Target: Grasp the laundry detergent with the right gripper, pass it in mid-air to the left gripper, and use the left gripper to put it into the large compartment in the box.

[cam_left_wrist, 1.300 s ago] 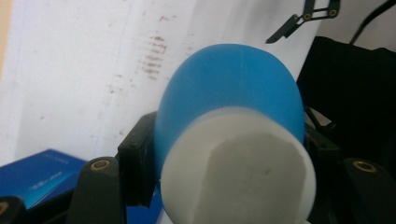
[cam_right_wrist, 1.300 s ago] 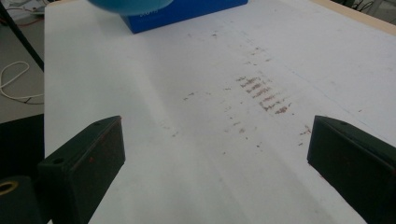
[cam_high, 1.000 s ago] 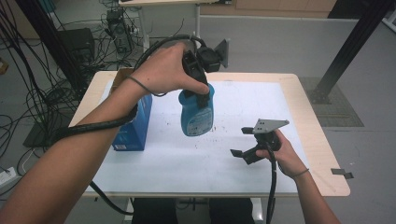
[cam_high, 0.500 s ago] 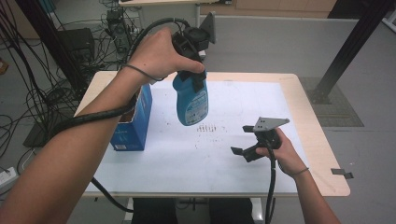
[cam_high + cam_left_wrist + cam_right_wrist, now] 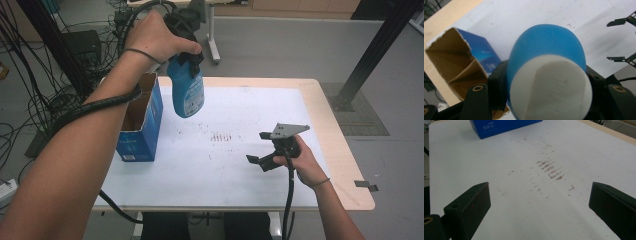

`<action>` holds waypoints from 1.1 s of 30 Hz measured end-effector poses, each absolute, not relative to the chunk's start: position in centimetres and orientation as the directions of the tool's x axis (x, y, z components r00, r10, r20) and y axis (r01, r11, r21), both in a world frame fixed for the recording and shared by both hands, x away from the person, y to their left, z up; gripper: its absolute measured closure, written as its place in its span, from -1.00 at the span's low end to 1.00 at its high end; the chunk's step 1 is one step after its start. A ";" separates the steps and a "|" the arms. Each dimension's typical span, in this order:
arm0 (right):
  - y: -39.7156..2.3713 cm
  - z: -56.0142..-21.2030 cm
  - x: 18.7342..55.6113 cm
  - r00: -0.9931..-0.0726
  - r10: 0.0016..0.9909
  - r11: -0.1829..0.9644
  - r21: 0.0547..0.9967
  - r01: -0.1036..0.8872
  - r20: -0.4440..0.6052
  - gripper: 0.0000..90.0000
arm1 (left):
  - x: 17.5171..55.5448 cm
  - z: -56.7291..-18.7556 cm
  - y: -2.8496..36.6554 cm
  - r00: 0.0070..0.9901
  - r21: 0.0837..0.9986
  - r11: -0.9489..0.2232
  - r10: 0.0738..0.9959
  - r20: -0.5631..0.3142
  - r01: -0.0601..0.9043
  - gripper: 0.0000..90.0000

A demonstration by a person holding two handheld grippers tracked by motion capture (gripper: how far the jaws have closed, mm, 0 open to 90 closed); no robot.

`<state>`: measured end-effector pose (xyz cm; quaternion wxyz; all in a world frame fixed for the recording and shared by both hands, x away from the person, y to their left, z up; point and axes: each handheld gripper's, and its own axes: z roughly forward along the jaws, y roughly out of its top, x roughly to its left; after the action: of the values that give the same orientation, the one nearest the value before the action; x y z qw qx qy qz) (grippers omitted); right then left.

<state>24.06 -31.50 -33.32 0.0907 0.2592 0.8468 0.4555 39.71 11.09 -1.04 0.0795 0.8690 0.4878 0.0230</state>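
While the left tongs [image 5: 186,35] clamp the blue bottle [image 5: 186,90] hanging long-axis vertical, the open box [image 5: 141,117] sits at its 8 o'clock, nearer than the open, empty right tongs [image 5: 267,159] on the surface [image 5: 260,110].

The blue bottle [image 5: 546,50] hides most of the left tongs [image 5: 546,100], and the picture's bottom edge cuts off its white end. The blue box [image 5: 504,127] is cut off at the top edge. The bottle's label print is too small to read.
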 end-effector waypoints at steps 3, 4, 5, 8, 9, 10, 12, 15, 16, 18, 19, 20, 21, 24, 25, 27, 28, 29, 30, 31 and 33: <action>-31.5 -33.2 24.0 -0.851 0.520 0.453 0.818 0.353 0.079 -0.91 | 39.8 -0.8 11.8 0.472 0.168 -0.461 0.881 -0.031 0.872 -0.17; -31.5 -33.2 24.0 -0.851 0.520 0.455 0.818 0.352 0.078 -0.91 | 40.0 -0.6 12.1 0.468 0.162 -0.458 0.883 -0.028 0.874 -0.17; -31.5 -33.2 24.0 -0.850 0.521 0.453 0.819 0.353 0.078 -0.91 | 39.9 -0.6 12.2 0.450 0.167 -0.439 0.893 -0.030 0.883 -0.17; -31.4 -33.2 24.0 -0.847 0.525 0.450 0.819 0.356 0.080 -0.91 | 40.2 -0.3 12.9 0.420 0.166 -0.409 0.907 -0.039 0.897 -0.17; -31.4 -33.1 24.1 -0.848 0.524 0.450 0.819 0.357 0.081 -0.91 | 40.2 -0.2 13.3 0.402 0.169 -0.390 0.915 -0.042 0.905 -0.17; -31.4 -33.1 24.0 -0.849 0.524 0.452 0.820 0.352 0.076 -0.91 | 40.4 -0.2 13.6 0.390 0.163 -0.378 0.919 -0.048 0.911 -0.17; -31.4 -33.1 24.1 -0.852 0.517 0.451 0.822 0.349 0.078 -0.91 | 40.5 0.0 14.4 0.360 0.161 -0.347 0.931 -0.057 0.924 -0.17; -31.3 -33.0 24.0 -0.852 0.519 0.454 0.821 0.346 0.072 -0.91 | 40.7 0.3 15.3 0.320 0.156 -0.311 0.946 -0.042 0.938 -0.17; -31.4 -33.0 24.0 -0.852 0.518 0.452 0.823 0.345 0.073 -0.91 | 40.7 0.3 15.5 0.306 0.153 -0.298 0.951 -0.035 0.942 -0.17; -31.4 -33.0 24.0 -0.851 0.521 0.451 0.823 0.346 0.072 -0.91 | 40.7 0.3 16.1 0.279 0.149 -0.273 0.960 -0.025 0.950 -0.17; -31.4 -33.0 24.0 -0.851 0.520 0.451 0.823 0.346 0.073 -0.91 | 40.7 0.3 16.6 0.259 0.152 -0.251 0.966 -0.030 0.956 -0.17; -31.4 -33.0 24.0 -0.852 0.519 0.454 0.822 0.344 0.070 -0.91 | 40.8 0.3 17.1 0.243 0.145 -0.236 0.969 -0.032 0.961 -0.17; -31.3 -33.0 24.0 -0.852 0.520 0.457 0.820 0.345 0.069 -0.91 | 40.8 0.2 17.6 0.229 0.143 -0.221 0.973 -0.035 0.965 -0.17; -31.4 -33.0 24.1 -0.850 0.522 0.454 0.821 0.346 0.070 -0.91 | 40.8 0.1 18.9 0.190 0.134 -0.184 0.981 -0.037 0.974 -0.17; -31.4 -33.1 24.1 -0.851 0.521 0.452 0.821 0.348 0.074 -0.91 | 40.8 0.1 19.2 0.175 0.131 -0.169 0.984 -0.035 0.977 -0.17; -31.3 -33.1 24.1 -0.853 0.518 0.457 0.820 0.344 0.069 -0.91 | 40.8 0.2 19.6 0.154 0.127 -0.151 0.988 -0.015 0.980 -0.17; -31.3 -33.2 24.1 -0.853 0.516 0.457 0.819 0.346 0.072 -0.91 | 40.8 0.2 19.8 0.140 0.126 -0.138 0.990 -0.009 0.982 -0.17; -31.3 -33.1 24.2 -0.854 0.516 0.460 0.818 0.346 0.071 -0.91 | 40.9 0.2 20.0 0.127 0.119 -0.127 0.992 0.001 0.985 -0.17; -31.2 -33.2 24.2 -0.853 0.518 0.460 0.819 0.345 0.068 -0.90 | 41.0 0.1 20.2 0.118 0.116 -0.118 0.993 0.007 0.986 -0.17; -31.2 -33.2 24.2 -0.853 0.517 0.458 0.819 0.345 0.070 -0.90 | 40.9 0.1 20.5 0.098 0.115 -0.100 0.995 0.017 0.988 -0.17; -31.2 -33.1 24.2 -0.852 0.519 0.459 0.819 0.345 0.068 -0.90 | 40.9 0.1 20.7 0.081 0.117 -0.084 0.996 0.028 0.990 -0.17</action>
<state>24.18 -31.16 -33.12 0.0959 0.2544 0.8487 0.4536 40.89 20.73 0.10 0.0335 0.7344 0.6761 0.0498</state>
